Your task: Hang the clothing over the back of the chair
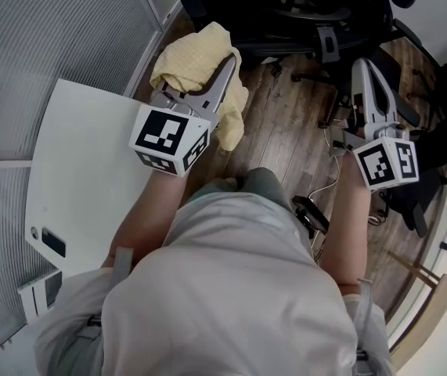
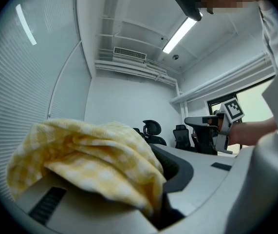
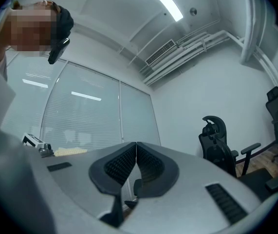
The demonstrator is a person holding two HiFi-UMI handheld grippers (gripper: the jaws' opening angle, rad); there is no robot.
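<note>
The clothing [image 1: 194, 55] you hold is pale yellow with a soft white check. Your left gripper [image 1: 225, 67] and right gripper [image 1: 362, 67] are light grey with black ribbed pads [image 3: 120, 165], and each bears a white cube [image 1: 168, 139] printed with black square markers. Ahead of you the chair [image 1: 286, 14] is black, the floor [image 1: 286, 124] is brown wood planking, and the table [image 1: 82, 178] is plain white.

Yellow checked clothing [image 1: 192, 61] bunched, held above floor; black chair [image 1: 262, 10] beyond, apparently untouched.
</note>
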